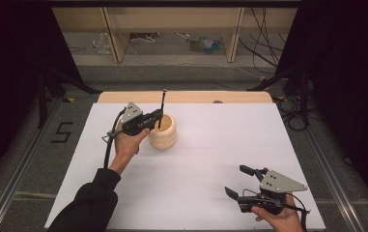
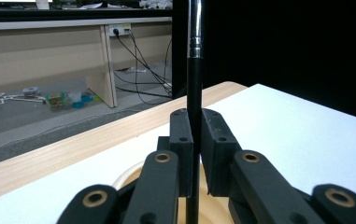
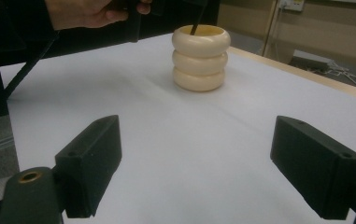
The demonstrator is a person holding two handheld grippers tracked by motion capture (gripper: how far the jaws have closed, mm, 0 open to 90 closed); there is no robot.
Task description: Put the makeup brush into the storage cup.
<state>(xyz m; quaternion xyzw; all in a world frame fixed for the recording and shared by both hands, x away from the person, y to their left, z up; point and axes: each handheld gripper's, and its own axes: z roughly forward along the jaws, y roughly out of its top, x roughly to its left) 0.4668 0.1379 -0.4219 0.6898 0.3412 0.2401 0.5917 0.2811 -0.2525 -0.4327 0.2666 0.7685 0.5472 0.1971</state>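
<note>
Gripping thin black rod (image 2: pixel 194 93) mid-shaft, left gripper (image 1: pixel 155 116) clenched on it; lower end inside cream ridged cup (image 1: pixel 163 131). Rod likely light, stiff, slick; cup likely tippable. Right gripper (image 1: pixel 240 181) released, well apart from cup.

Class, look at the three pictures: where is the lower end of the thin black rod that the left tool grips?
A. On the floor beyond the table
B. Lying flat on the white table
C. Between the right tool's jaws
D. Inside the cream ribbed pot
D: the left tool clamps the upright black rod, whose lower end dips into the cream ribbed pot.
</note>
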